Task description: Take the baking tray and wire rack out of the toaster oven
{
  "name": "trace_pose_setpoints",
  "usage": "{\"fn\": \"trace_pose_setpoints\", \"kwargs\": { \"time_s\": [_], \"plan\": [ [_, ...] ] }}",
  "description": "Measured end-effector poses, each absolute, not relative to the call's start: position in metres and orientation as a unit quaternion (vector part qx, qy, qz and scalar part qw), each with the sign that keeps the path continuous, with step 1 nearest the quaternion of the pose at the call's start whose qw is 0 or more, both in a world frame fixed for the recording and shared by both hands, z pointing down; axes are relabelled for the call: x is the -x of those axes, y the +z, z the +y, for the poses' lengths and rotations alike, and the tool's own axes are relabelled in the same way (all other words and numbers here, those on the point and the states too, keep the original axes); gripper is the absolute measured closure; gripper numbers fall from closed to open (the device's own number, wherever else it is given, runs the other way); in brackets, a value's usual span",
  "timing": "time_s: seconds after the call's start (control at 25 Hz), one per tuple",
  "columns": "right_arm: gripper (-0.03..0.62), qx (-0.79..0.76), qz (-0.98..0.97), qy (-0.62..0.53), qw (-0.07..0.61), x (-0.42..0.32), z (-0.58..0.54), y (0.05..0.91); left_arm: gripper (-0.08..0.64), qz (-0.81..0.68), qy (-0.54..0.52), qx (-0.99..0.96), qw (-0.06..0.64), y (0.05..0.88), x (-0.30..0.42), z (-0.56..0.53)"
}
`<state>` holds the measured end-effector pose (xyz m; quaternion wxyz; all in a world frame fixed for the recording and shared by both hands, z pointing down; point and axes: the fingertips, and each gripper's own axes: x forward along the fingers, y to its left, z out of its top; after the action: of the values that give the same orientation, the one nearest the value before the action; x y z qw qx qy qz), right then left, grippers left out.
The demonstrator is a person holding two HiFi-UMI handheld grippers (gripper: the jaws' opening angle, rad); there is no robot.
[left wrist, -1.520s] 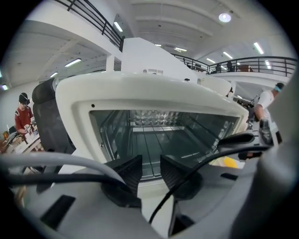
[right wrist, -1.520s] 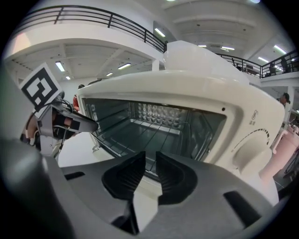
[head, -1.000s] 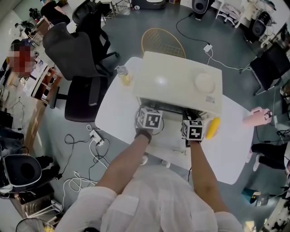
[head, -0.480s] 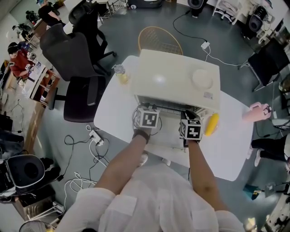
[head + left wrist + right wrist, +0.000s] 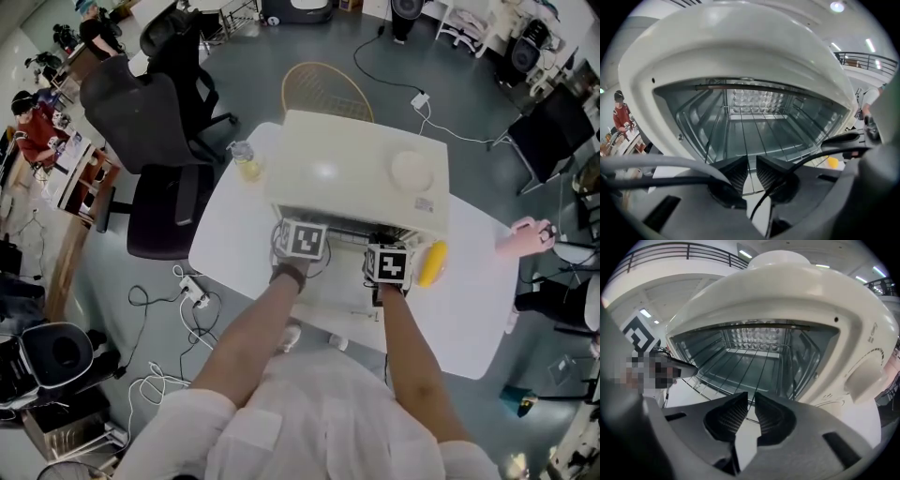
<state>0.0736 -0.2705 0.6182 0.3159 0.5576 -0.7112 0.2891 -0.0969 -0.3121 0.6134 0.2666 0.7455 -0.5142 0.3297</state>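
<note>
White table (image 5: 234,234) in a big open workroom w/ grey floor (image 5: 281,56). Loose cables (image 5: 169,309) and a power strip (image 5: 195,292) lie on the floor beside it. Two black office chairs (image 5: 150,122) stand at the table's left, and a round wicker chair (image 5: 325,89) stands behind it. A person in red (image 5: 33,117) sits at desks by the far left edge. On the table are a cream toaster oven (image 5: 347,173), a small bottle (image 5: 246,159) of yellowish liquid just beside its left corner, and a yellow object (image 5: 430,263) near its right front.

Writing: a small label (image 5: 427,203) on the oven top is too small to read, and the prints by the dial in the right gripper view aren't legible either. Each gripper's cube carries black-and-white square markers.

Both bare forearms, white sleeves pushed up, reach fwd side by side to the open oven mouth, grippers tipped downward.

The wire rack (image 5: 754,131) sits inside the oven on its side rails. Can't make out the baking tray for sure under it.

Left gripper (image 5: 752,161): fingers (image 5: 736,173) have just been closing, now a narrow slit w/ one rack wire in it, pads not visibly clamped. Right gripper (image 5: 751,398): same, fingers (image 5: 771,416) just been closing, tips nearly together around a wire at the rack's front edge.
</note>
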Motion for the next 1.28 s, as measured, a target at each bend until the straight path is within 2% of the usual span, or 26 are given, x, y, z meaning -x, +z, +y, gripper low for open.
{"fn": "trace_pose_setpoints", "kwargs": {
  "time_s": [0.36, 0.6, 0.84, 1.28],
  "plan": [
    [0.554, -0.565, -0.707, 0.292, 0.309, -0.07, -0.244, 0.619, 0.505, -0.513, 0.319, -0.741, 0.294, 0.619, 0.102, -0.283],
    [0.551, -0.565, -0.707, 0.286, 0.316, -0.069, -0.234, 0.622, 0.505, -0.516, 0.318, -0.742, 0.288, 0.618, 0.106, -0.279],
    [0.523, -0.566, -0.698, 0.289, 0.33, -0.073, -0.241, 0.619, 0.502, -0.521, 0.316, -0.732, 0.305, 0.613, 0.111, -0.286],
    [0.522, -0.564, -0.685, 0.3, 0.351, -0.078, -0.266, 0.619, 0.488, -0.516, 0.344, -0.723, 0.304, 0.614, 0.109, -0.304]
  ]
}}
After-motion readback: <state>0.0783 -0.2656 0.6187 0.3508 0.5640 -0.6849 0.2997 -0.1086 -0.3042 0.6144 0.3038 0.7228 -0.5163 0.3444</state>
